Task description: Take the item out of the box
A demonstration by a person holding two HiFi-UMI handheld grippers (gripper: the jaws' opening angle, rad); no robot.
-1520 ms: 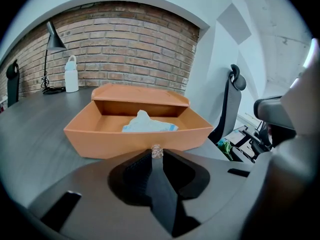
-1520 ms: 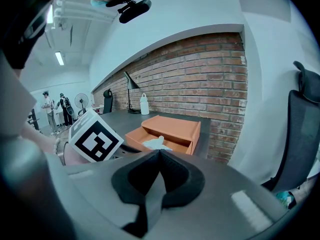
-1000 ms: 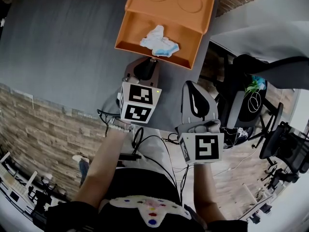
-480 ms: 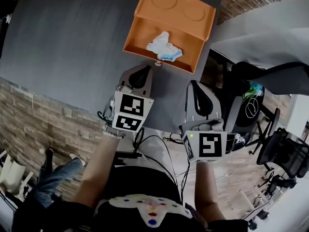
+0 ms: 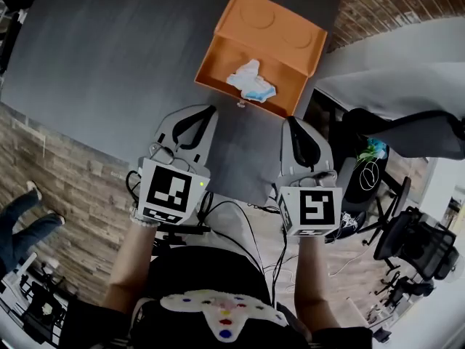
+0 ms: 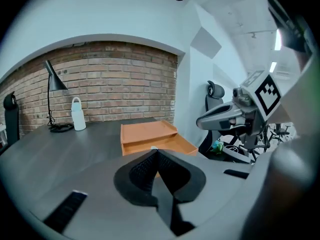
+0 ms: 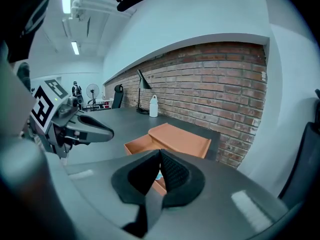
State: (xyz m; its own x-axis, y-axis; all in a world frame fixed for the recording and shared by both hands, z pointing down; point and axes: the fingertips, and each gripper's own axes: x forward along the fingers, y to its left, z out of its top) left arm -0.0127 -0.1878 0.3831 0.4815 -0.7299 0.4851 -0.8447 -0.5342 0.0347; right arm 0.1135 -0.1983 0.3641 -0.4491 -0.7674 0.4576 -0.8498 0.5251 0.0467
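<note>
We are holding both grippers over the near part of the dark grey tabletop (image 5: 109, 57), pointing at the orange plastic box (image 5: 272, 27) and apart from it. The box is sitting on the table with its lower tray open towards us. The crumpled white-and-blue cloth item (image 5: 251, 83) is lying inside that open tray, neither gripper touching it. The left gripper (image 5: 211, 110) is clenched; its jaws have just been closing with nothing between them. The right gripper (image 5: 290, 121) is clenched too and empty, its pads meeting at the tips. At the far side of the table a white bottle (image 6: 76, 114) is standing beside a black desk lamp (image 6: 52, 91).
</note>
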